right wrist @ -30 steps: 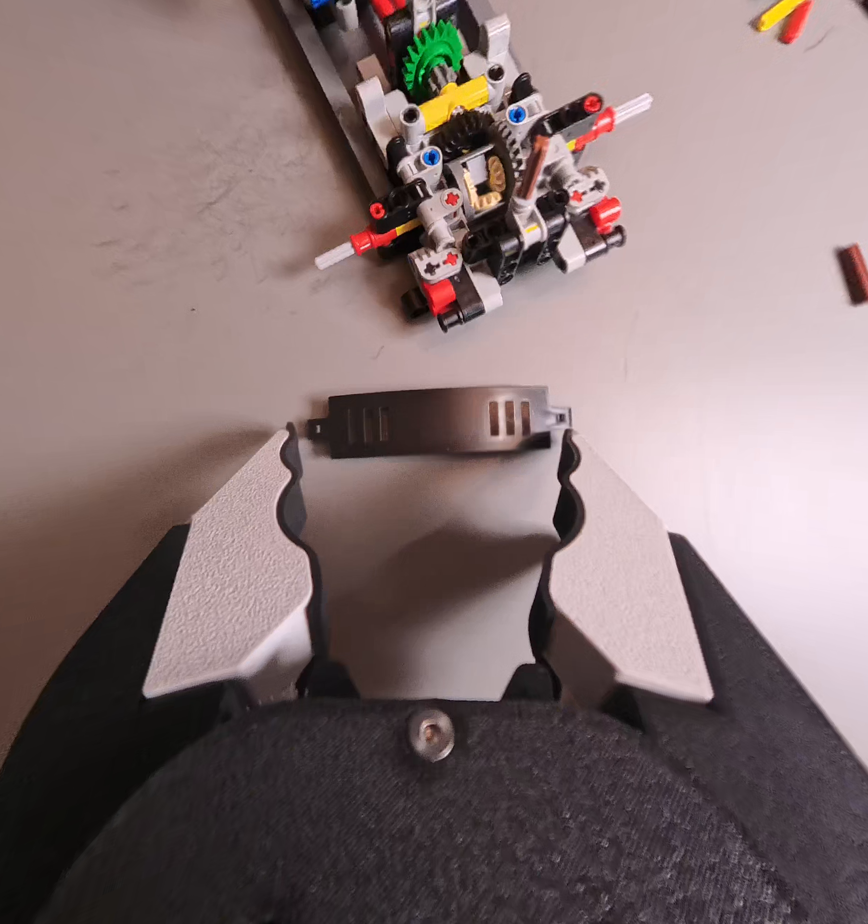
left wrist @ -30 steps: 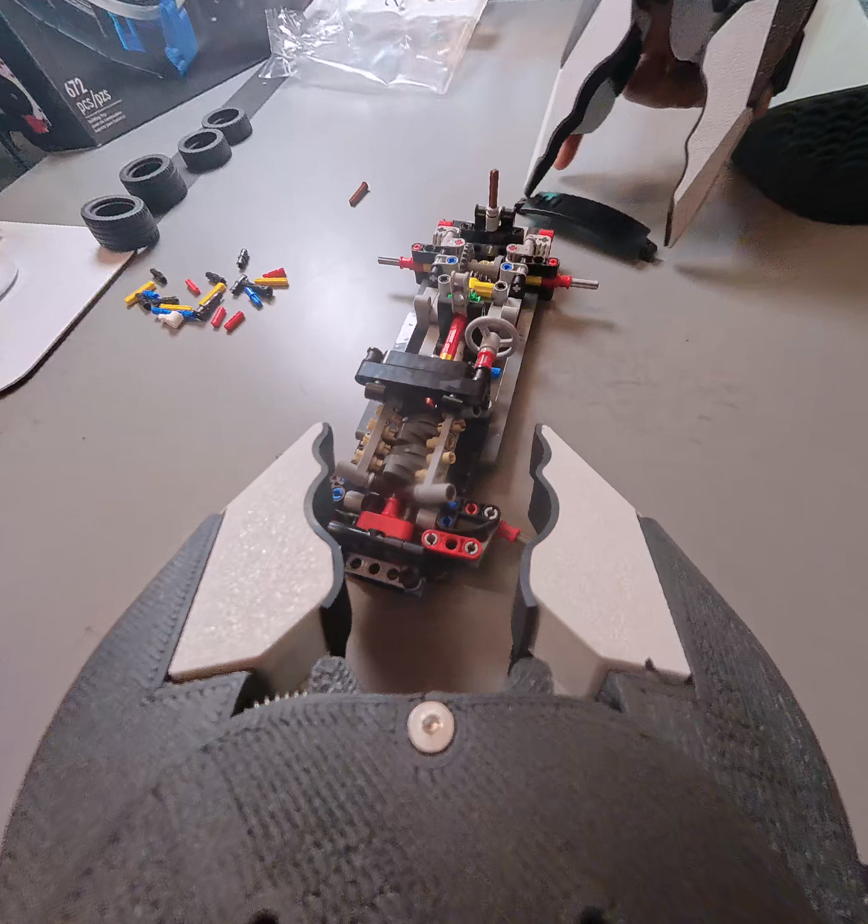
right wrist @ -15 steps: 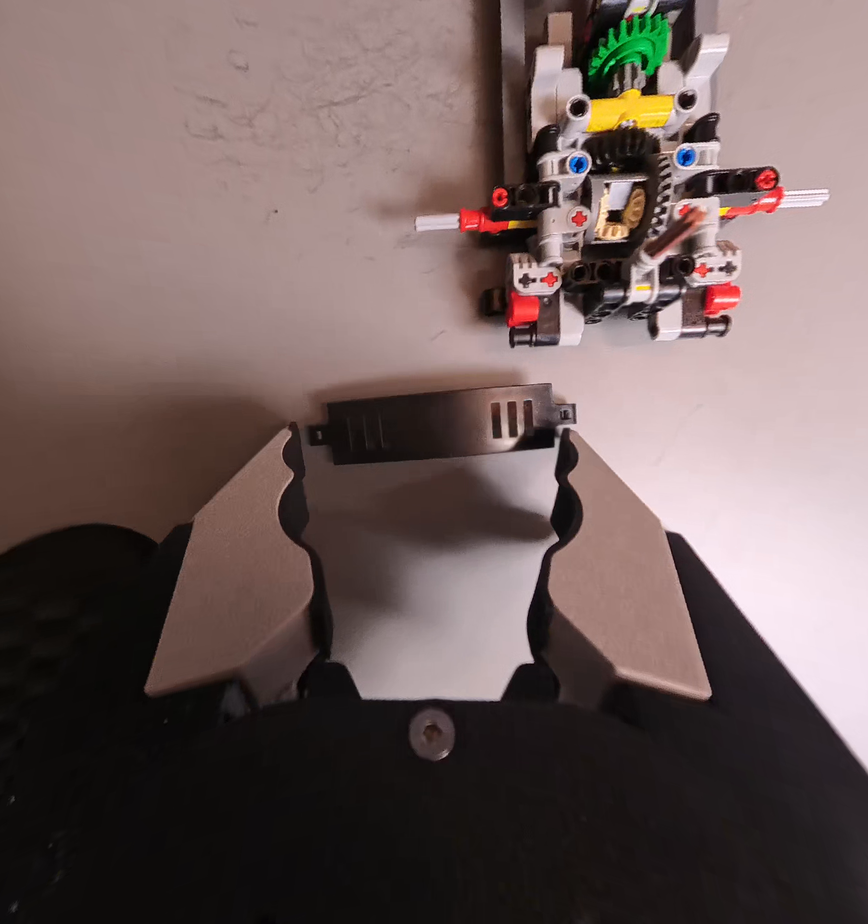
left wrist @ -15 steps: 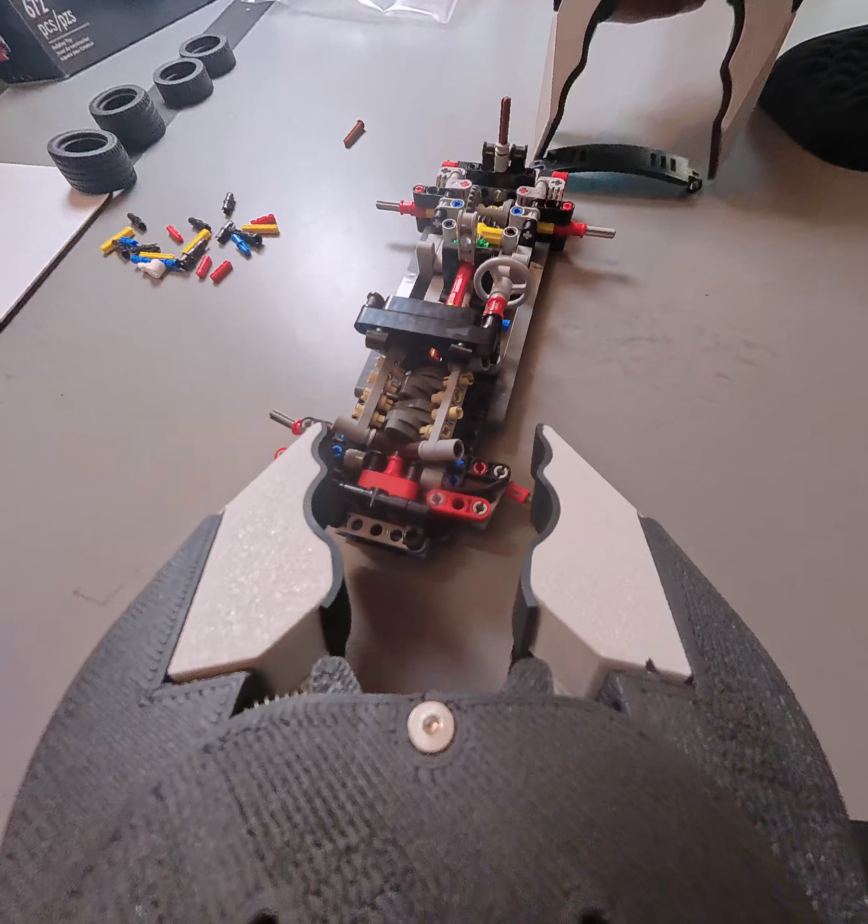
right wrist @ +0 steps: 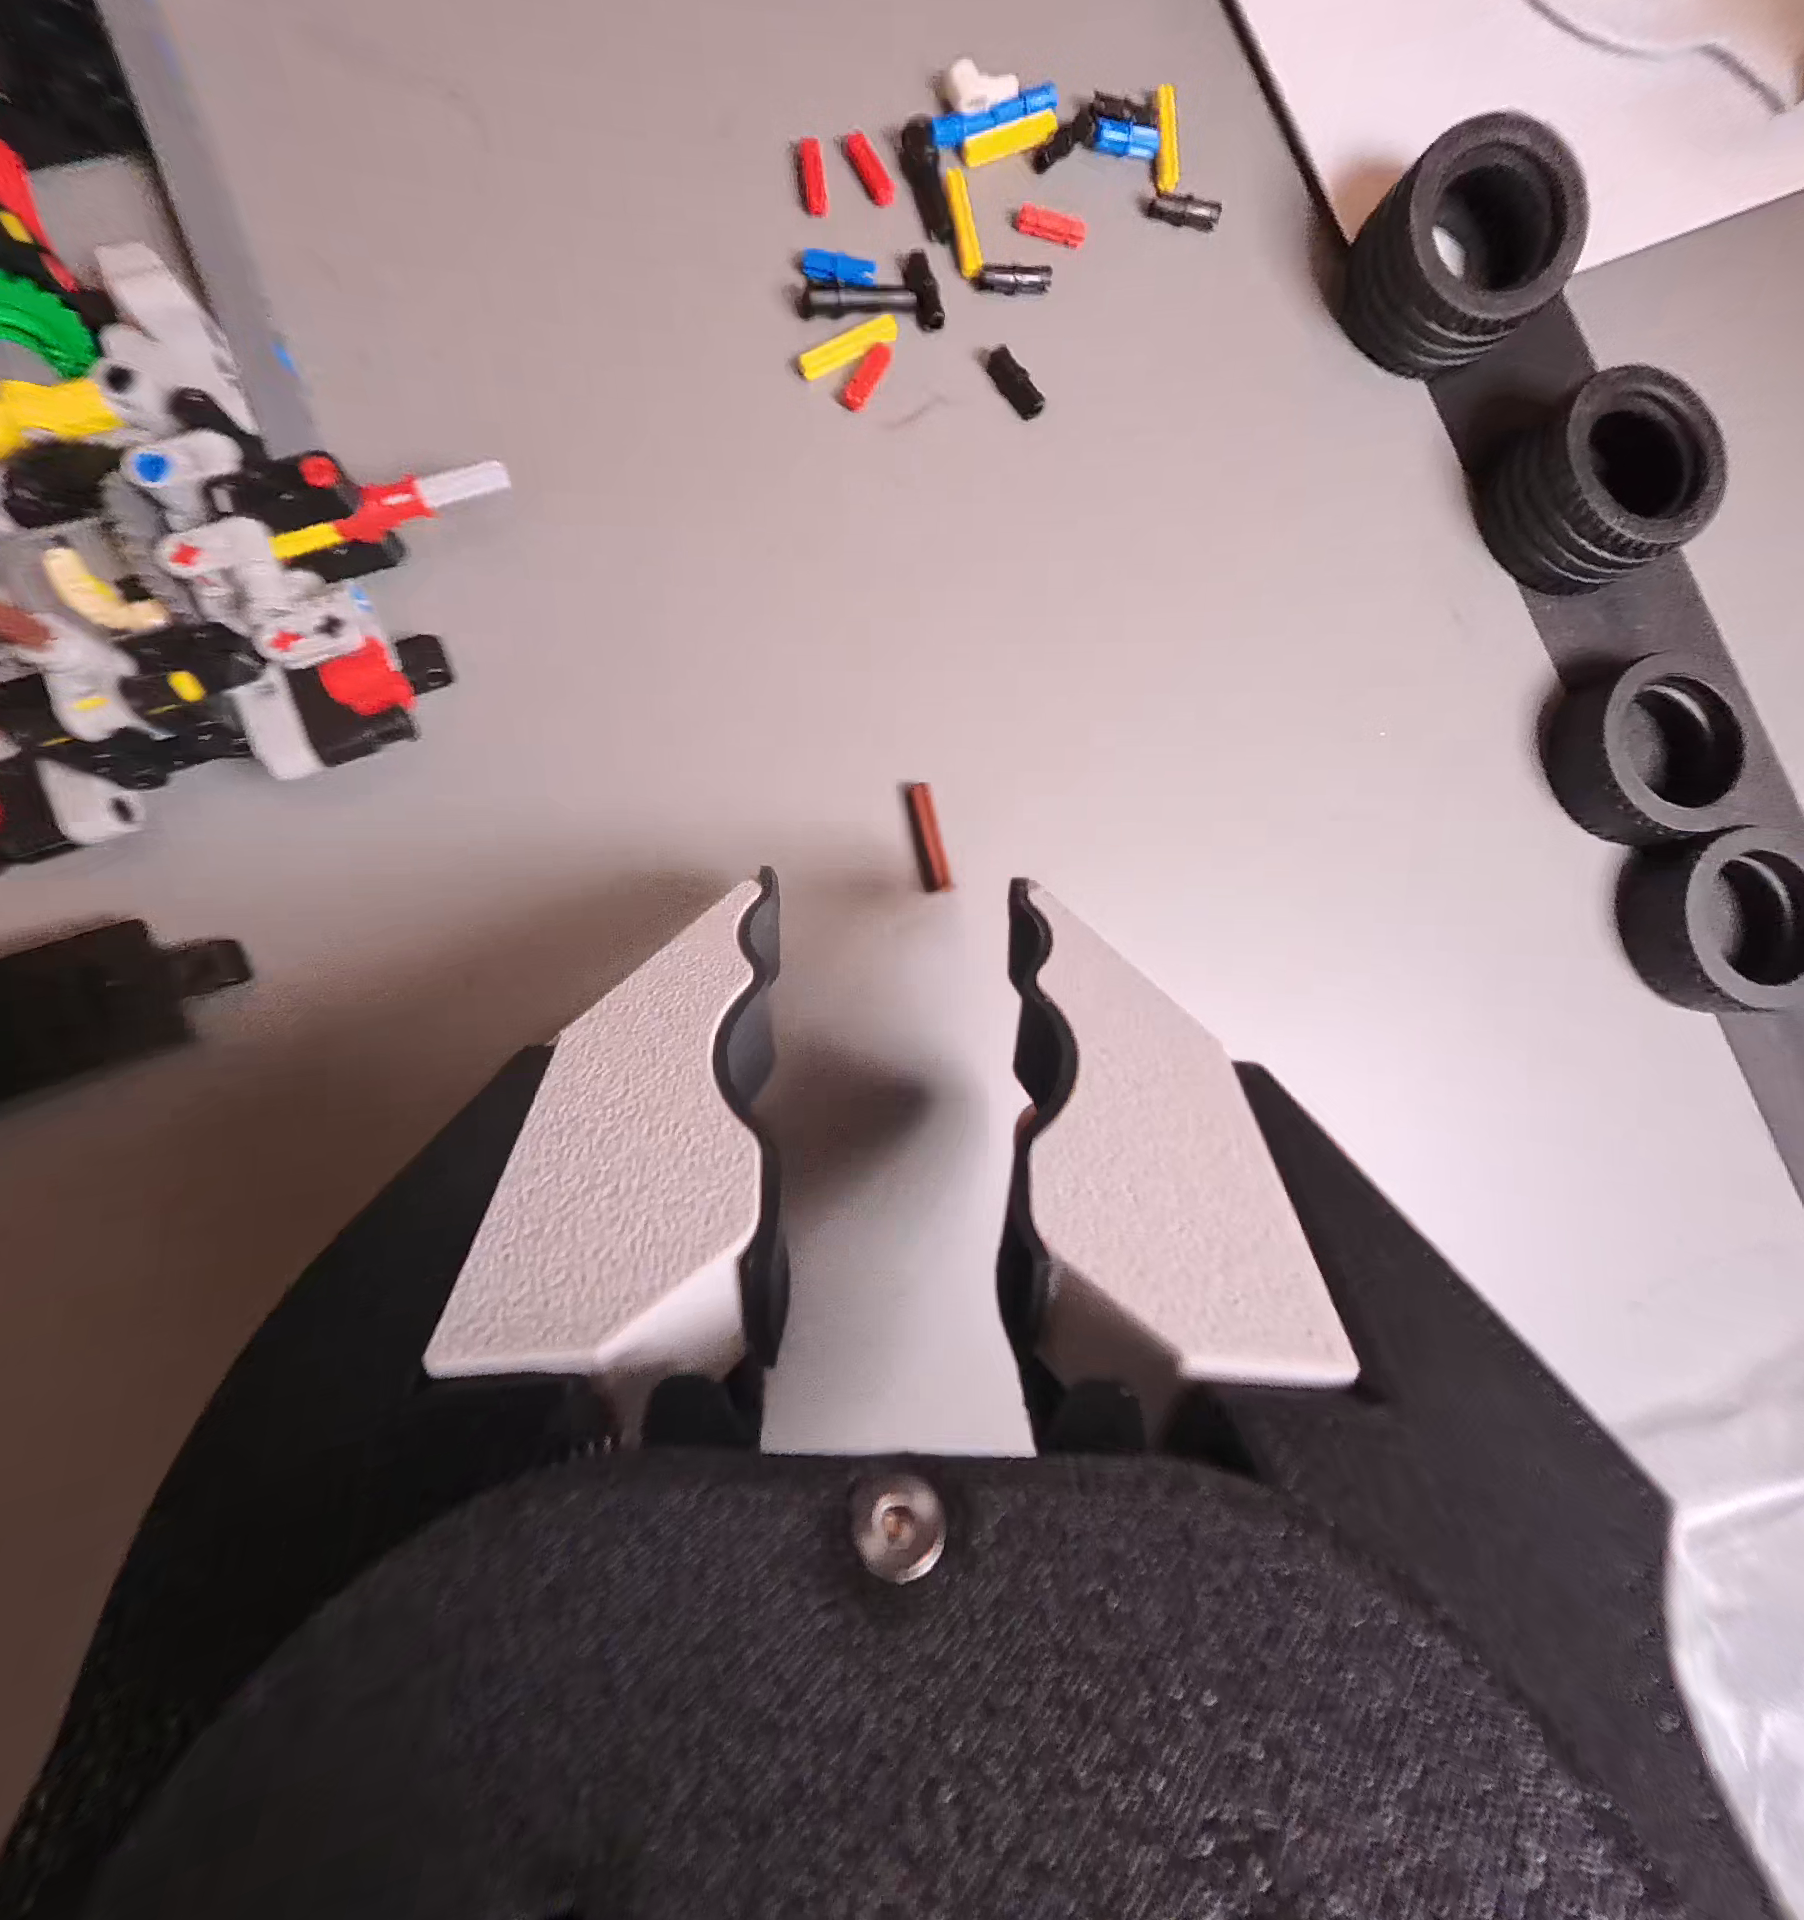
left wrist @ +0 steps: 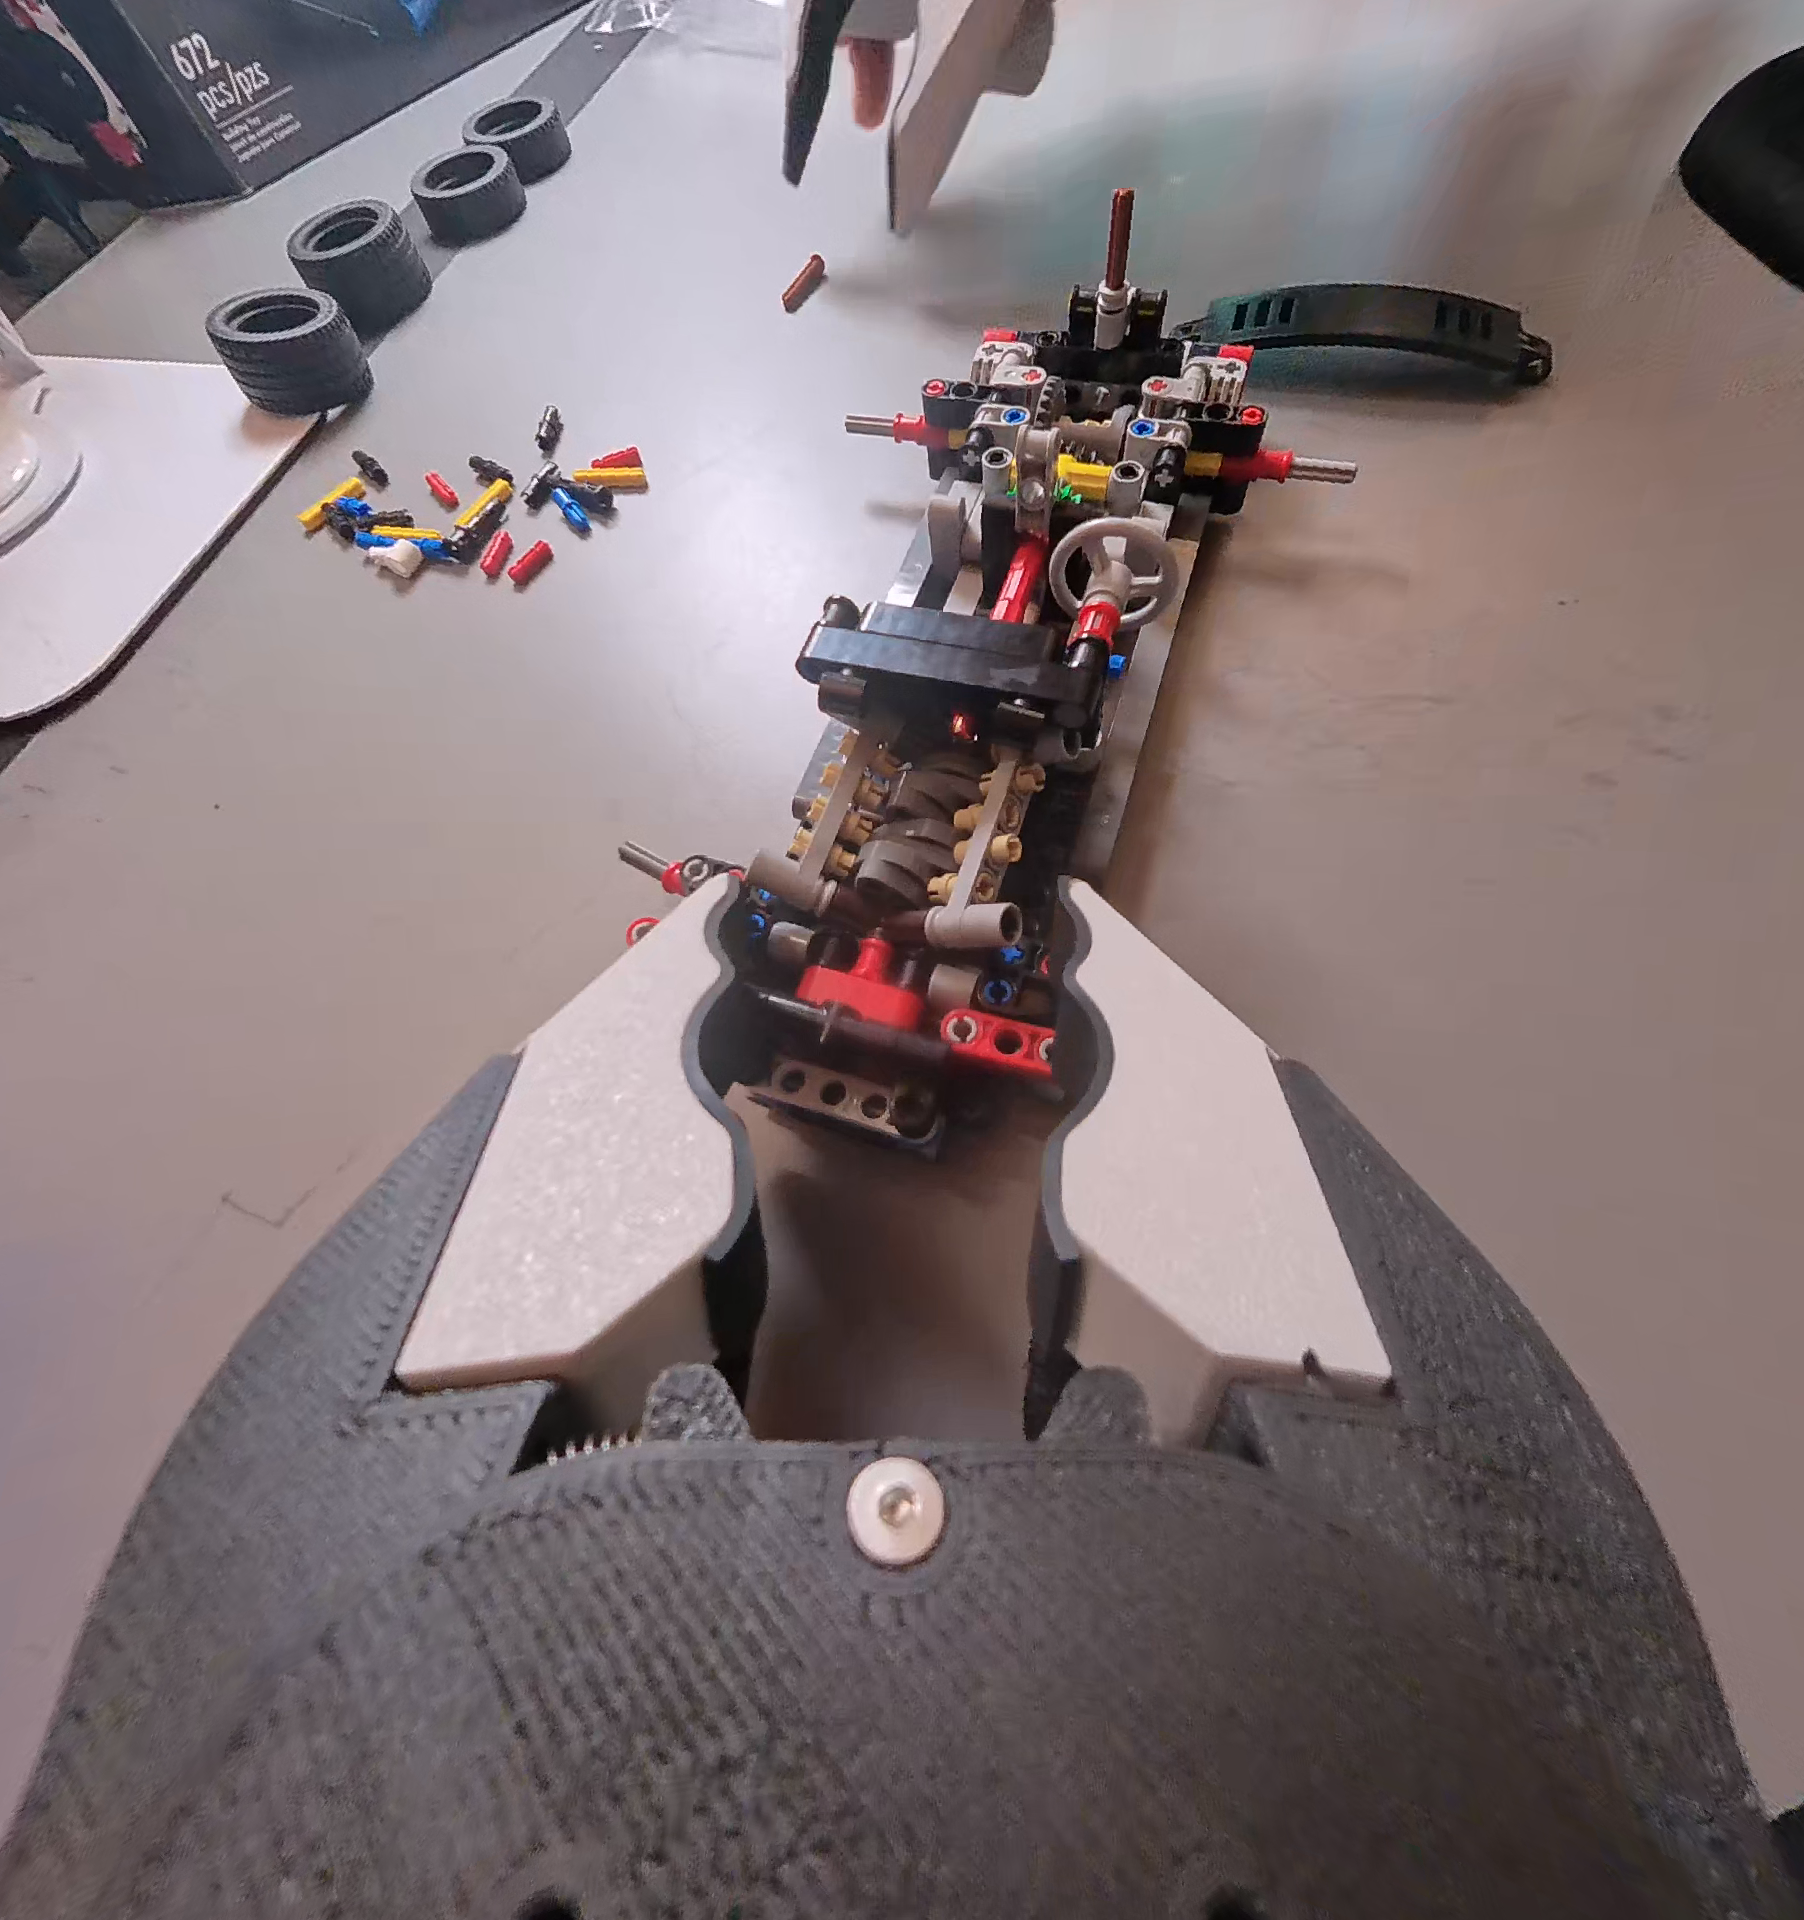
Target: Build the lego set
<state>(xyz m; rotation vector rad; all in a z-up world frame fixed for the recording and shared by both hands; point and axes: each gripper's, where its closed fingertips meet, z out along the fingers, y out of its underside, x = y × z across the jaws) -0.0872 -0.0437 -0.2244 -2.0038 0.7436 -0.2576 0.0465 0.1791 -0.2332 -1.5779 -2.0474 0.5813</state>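
Observation:
The long lego car chassis (left wrist: 981,748) lies on the grey table, pointing away from me. My left gripper (left wrist: 898,966) has its fingers against both sides of the chassis's near end. The chassis's far end shows at the left of the right wrist view (right wrist: 181,582). My right gripper (right wrist: 893,883) is open and empty, just short of a small brown axle (right wrist: 927,836) lying on the table. It also shows at the top of the left wrist view (left wrist: 844,203), near that axle (left wrist: 802,283). A black curved panel (left wrist: 1376,322) lies loose behind the chassis (right wrist: 67,997).
Several black tyres (left wrist: 290,348) stand in a row at the left (right wrist: 1604,478). A scatter of small coloured pins (left wrist: 472,504) lies beside them (right wrist: 981,197). The set's box (left wrist: 150,94), a white board (left wrist: 98,499) and a plastic bag (right wrist: 1771,1610) border the area. The grippers' ends are close to 25 cm from one another.
My right gripper let go of the black curved panel, swung over to the brown axle and narrowed. My left gripper moved forward and closed in on the chassis's near end.

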